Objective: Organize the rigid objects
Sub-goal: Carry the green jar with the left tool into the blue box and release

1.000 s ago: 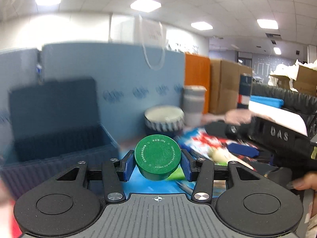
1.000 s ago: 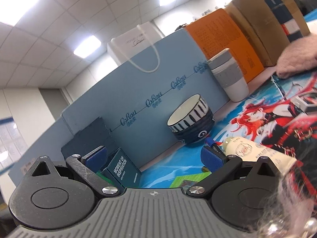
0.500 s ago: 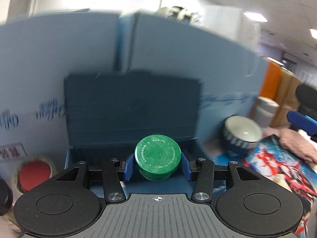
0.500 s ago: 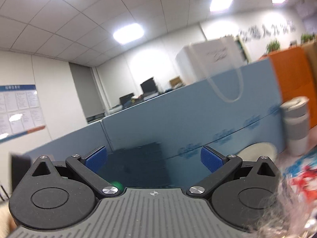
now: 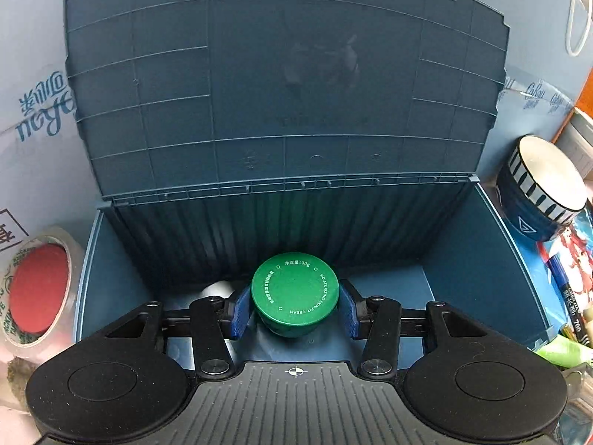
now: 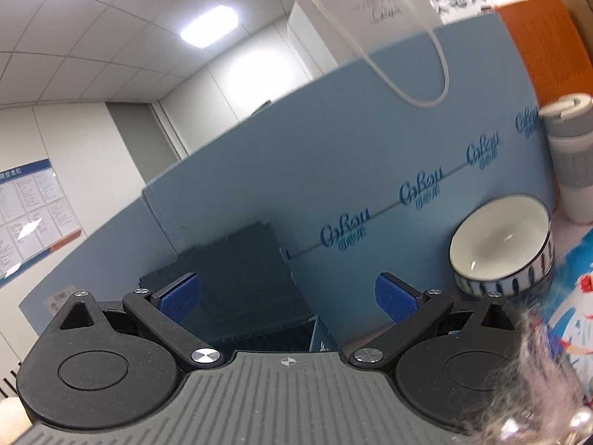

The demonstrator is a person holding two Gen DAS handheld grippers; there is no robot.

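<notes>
One light blue partition panel (image 6: 333, 155), printed with a repeated logo, stands behind everything; a white paper bag (image 6: 355, 18) with cord handles shows above its top edge. One dark blue plastic storage box (image 5: 493, 259) sits against the panel, its ribbed lid (image 5: 281, 85) swung up and leaning back. In the right wrist view the same box (image 6: 241, 289) shows lower left of centre.

To the right of the box, on the desk (image 6: 570, 237), stands one ceramic bowl (image 5: 545, 193), white inside with a dark blue striped outside, tilted so its opening faces the camera. One grey and white tumbler (image 6: 570, 155) stands just beyond the bowl. One printed mat with a red-haired cartoon figure (image 6: 578, 307) covers the desk on the right.

To the left of the box lies one roll of clear tape (image 5: 37, 289) with red showing through its centre.

Two hand-held grippers are present. The left hand-held gripper (image 5: 294, 306) points steeply down into the open box, its two blue pads clamped on the sides of one round green cream jar (image 5: 294, 293), which hangs above the box floor. A pale rounded thing (image 5: 217, 289) lies partly hidden on the box floor beside the left finger. The right hand-held gripper (image 6: 287, 296) hangs above the desk with its two blue pads wide apart and nothing between them.
</notes>
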